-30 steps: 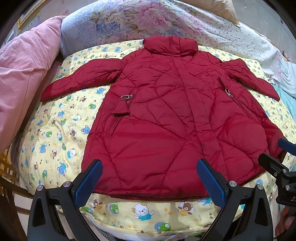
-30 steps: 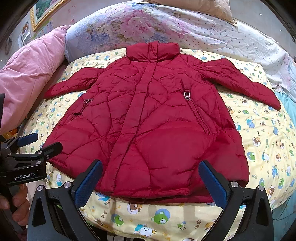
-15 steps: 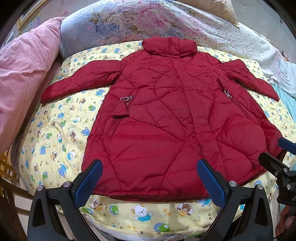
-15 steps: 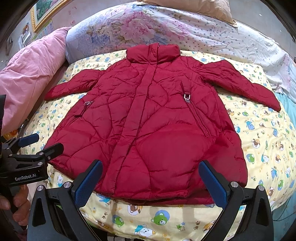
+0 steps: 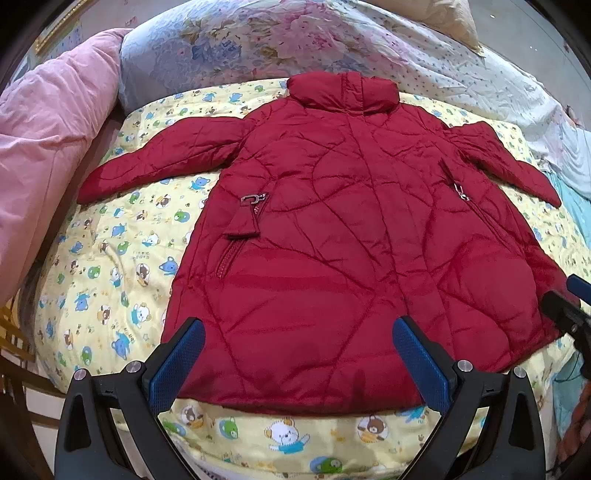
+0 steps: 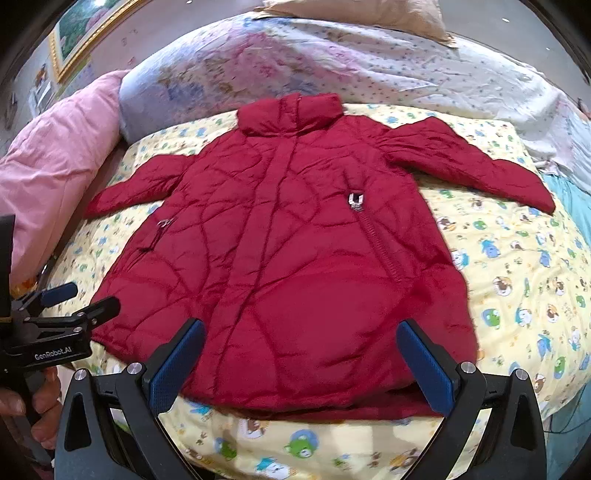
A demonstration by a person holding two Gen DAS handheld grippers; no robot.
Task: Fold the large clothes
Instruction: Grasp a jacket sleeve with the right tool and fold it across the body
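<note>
A red quilted jacket [image 5: 332, 240] lies flat, front up, on the bed, collar at the far end, both sleeves spread out; it also shows in the right wrist view [image 6: 288, 258]. My left gripper [image 5: 299, 354] is open and empty, held above the hem on the jacket's left half. My right gripper [image 6: 301, 356] is open and empty above the hem on the right half. The left gripper also shows at the left edge of the right wrist view [image 6: 77, 299], and the right gripper at the right edge of the left wrist view [image 5: 570, 299].
A yellow bear-print sheet [image 5: 110, 277] covers the bed. A pink quilt [image 5: 40, 147] lies along the left side. A floral duvet [image 5: 229, 48] and a beige pillow [image 6: 354, 14] lie at the far end. A framed picture [image 6: 85, 33] hangs at far left.
Both grippers have drifted slightly, the right wrist view shifting a little over the jacket. The jacket has not moved and both grippers stay open.
</note>
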